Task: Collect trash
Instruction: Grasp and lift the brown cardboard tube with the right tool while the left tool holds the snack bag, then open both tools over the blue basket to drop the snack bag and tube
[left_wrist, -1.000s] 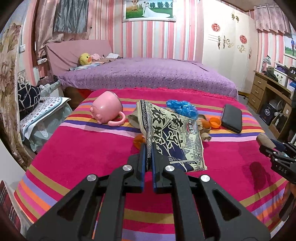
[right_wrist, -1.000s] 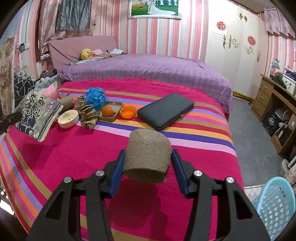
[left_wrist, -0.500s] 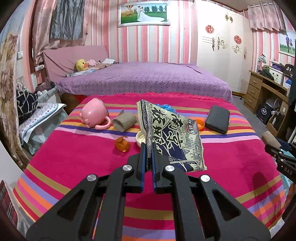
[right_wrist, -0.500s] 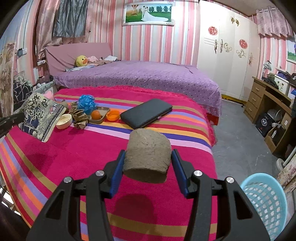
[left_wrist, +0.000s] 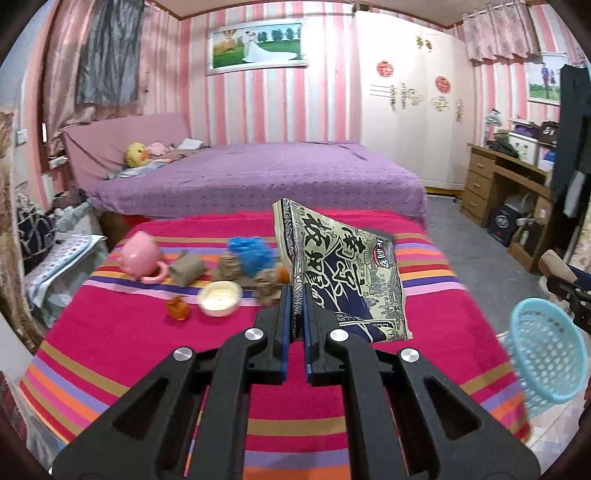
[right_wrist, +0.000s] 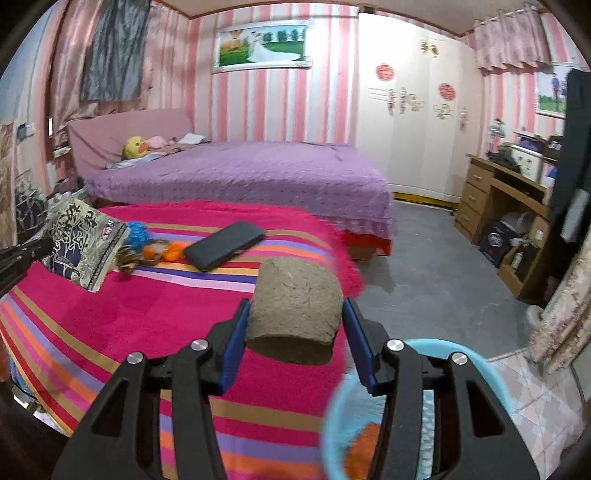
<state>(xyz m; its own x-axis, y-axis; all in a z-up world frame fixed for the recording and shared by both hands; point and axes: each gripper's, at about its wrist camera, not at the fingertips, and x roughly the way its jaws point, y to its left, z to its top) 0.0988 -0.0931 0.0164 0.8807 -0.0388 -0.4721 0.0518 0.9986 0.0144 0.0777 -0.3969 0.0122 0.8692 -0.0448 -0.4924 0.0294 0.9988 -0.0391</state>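
Observation:
My left gripper is shut on a printed snack bag and holds it above the striped bedspread; the bag also shows in the right wrist view. My right gripper is shut on a brown cardboard roll, held near the bed's right edge above a light blue basket. The basket also shows in the left wrist view, beyond the bed's right edge. Something orange lies inside the basket.
On the bedspread lie a pink mug, another brown roll, a white lid, an orange scrap, a blue scrunched ball, crumpled brown paper and a black case. A purple bed stands behind, a wooden desk at right.
Both grippers have pulled back and swung right with their loads. The blue basket has come in under my right gripper and into the left wrist view.

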